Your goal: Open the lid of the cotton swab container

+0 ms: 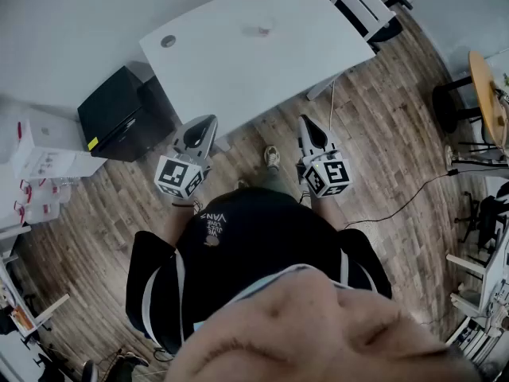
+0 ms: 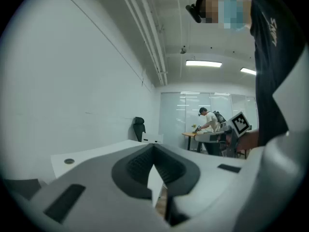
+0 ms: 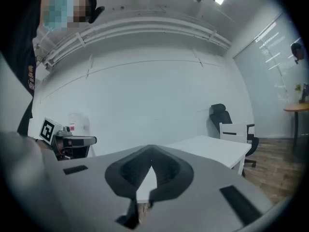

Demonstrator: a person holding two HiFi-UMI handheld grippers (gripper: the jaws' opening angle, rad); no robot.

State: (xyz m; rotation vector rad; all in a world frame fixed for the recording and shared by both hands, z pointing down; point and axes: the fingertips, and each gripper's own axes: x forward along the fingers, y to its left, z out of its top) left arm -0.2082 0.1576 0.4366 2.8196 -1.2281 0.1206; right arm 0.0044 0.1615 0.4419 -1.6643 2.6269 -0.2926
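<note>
At the far left of the head view a black cabinet is seen on the floor, beside the white table. The left gripper is held level, short of the table's near edge; its jaws are pressed together with nothing between them, as its own view confirms. Ahead of both grippers, near the far edge of the tabletop, a small pale object is made out; it is judged to be the cotton swab container, well apart from either claw. It lies roughly midway between the two lines of reach, so neither hand is judged clearly nearer, and a forward reach across the table is called for before the lid can be touched. The right gripper is likewise held level and closed on nothing. A chair stands beyond the table's right corner.

The container is too small for its long axis, its lid or its hinge side to be told. It cannot be picked out in either gripper view, where only the tabletop is shown beyond the closed jaws. The person's hands are hidden below the marker cubes.
</note>
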